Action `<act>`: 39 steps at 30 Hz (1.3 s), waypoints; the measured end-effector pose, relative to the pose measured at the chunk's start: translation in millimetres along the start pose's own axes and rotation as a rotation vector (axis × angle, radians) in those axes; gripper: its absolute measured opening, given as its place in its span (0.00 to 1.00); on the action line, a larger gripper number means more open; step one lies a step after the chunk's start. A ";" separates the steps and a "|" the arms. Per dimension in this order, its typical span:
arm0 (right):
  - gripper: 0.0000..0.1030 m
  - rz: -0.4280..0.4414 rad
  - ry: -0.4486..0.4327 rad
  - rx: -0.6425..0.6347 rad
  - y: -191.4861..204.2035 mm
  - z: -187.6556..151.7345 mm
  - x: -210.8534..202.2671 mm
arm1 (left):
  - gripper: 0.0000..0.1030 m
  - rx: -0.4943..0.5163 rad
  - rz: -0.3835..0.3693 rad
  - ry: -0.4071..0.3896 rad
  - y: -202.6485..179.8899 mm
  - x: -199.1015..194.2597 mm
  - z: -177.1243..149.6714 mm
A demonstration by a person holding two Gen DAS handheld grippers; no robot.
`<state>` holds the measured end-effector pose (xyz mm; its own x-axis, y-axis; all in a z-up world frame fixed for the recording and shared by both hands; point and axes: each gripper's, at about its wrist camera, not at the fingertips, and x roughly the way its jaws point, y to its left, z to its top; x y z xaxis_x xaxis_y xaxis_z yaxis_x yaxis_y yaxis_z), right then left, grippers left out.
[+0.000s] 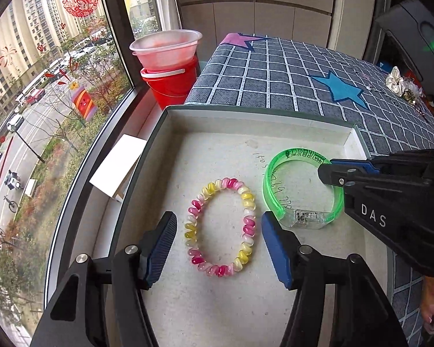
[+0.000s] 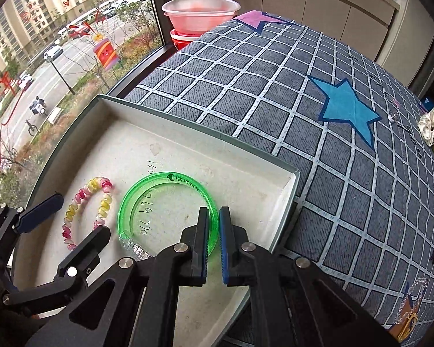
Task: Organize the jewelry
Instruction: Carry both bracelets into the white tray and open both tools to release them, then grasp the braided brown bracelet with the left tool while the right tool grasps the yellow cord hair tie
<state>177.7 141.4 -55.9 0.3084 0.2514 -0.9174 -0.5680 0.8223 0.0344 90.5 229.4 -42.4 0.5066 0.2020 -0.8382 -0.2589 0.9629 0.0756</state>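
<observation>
Both bracelets lie inside the shallow box (image 1: 170,133), flat on its pale floor. The spiral bracelet (image 1: 220,227), pink, yellow and white, sits in the left half; its oval runs lengthwise away from me. It is directly under my left gripper (image 1: 218,248), framed between the two blue pads (image 1: 162,248), which stand wide to either side and touch nothing. Left tongs: open, empty.

The green bangle (image 2: 165,214) lies just right of the spiral one, close beside it, whether touching I cannot tell. Clear clasp block nearest me, printed arc on the far side. My right gripper (image 2: 214,243) is on it: jaws nearly closed, pinching the bangle's right-hand rim edgewise between the pads. Whether the bangle rests fully on the box floor or is slightly lifted, I cannot tell.

Judgement: the right hand is the one engaged; letting go leaves the bangle in the box. More jewelry waits well apart, at the far right edge of the checked cloth (image 2: 275,92), nearer my right hand, including a cream scrunchie (image 2: 431,124).
</observation>
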 end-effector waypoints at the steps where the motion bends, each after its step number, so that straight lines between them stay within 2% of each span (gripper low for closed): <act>1: 0.08 -0.004 0.000 -0.004 1.5 0.5 -0.7 | 0.66 0.005 0.008 0.002 -1.3 -0.1 -0.3; 4: 0.12 0.009 0.003 0.006 0.8 1.0 -3.5 | 0.66 0.007 0.019 0.009 -1.0 -1.2 -1.9; 5: 0.19 0.019 -0.003 0.017 -0.9 0.9 -6.1 | 0.66 0.003 0.018 0.013 -0.7 -2.0 -2.6; 6: 0.32 0.028 -0.012 0.026 -2.7 3.6 -7.1 | 0.66 0.000 0.017 0.013 -0.3 -3.3 -3.1; 8: 0.47 0.043 -0.042 0.043 -6.5 4.3 -18.0 | 0.66 -0.005 0.018 0.009 0.7 -7.1 -3.8; 10: 0.48 0.048 -0.071 0.052 -8.1 4.4 -30.7 | 0.68 -0.010 0.015 0.001 0.7 -11.7 -3.0; 11: 0.49 0.050 -0.084 0.056 -9.8 4.0 -37.1 | 0.75 -0.013 0.014 -0.004 0.3 -14.2 -2.7; 12: 0.53 0.051 -0.096 0.061 -11.1 3.6 -43.2 | 0.99 -0.016 0.015 -0.013 0.1 -17.3 -2.3; 14: 0.60 0.051 -0.119 0.076 -16.0 1.2 -55.3 | 1.00 -0.014 0.019 -0.056 -1.6 -27.1 -2.7; 17: 0.64 0.050 -0.148 0.100 -25.2 -5.7 -72.2 | 1.00 0.008 0.013 -0.077 -7.8 -36.3 -3.0; 21: 0.79 0.054 -0.176 0.148 -45.0 -21.9 -91.6 | 1.00 0.023 -0.017 -0.106 -16.7 -51.4 -2.4; 26: 0.80 0.061 -0.214 0.242 -83.6 -49.0 -117.1 | 1.00 0.053 -0.092 -0.111 -37.2 -68.5 0.2; 29: 0.91 0.080 -0.239 0.315 -111.7 -69.8 -132.2 | 1.00 0.101 -0.098 -0.127 -58.4 -79.2 -0.1; 33: 0.91 0.025 -0.267 0.392 -147.3 -103.2 -151.1 | 1.00 0.140 -0.133 -0.128 -87.2 -88.2 -2.2; 39: 0.91 -0.037 -0.224 0.502 -196.5 -156.9 -159.2 | 1.00 0.195 -0.206 -0.074 -133.6 -86.1 -6.6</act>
<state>120.5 -140.3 21.2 0.5071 0.2747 -0.8169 -0.1366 0.9615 0.2385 76.0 82.2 16.1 0.5926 0.0040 -0.8055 0.0156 0.9997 0.0164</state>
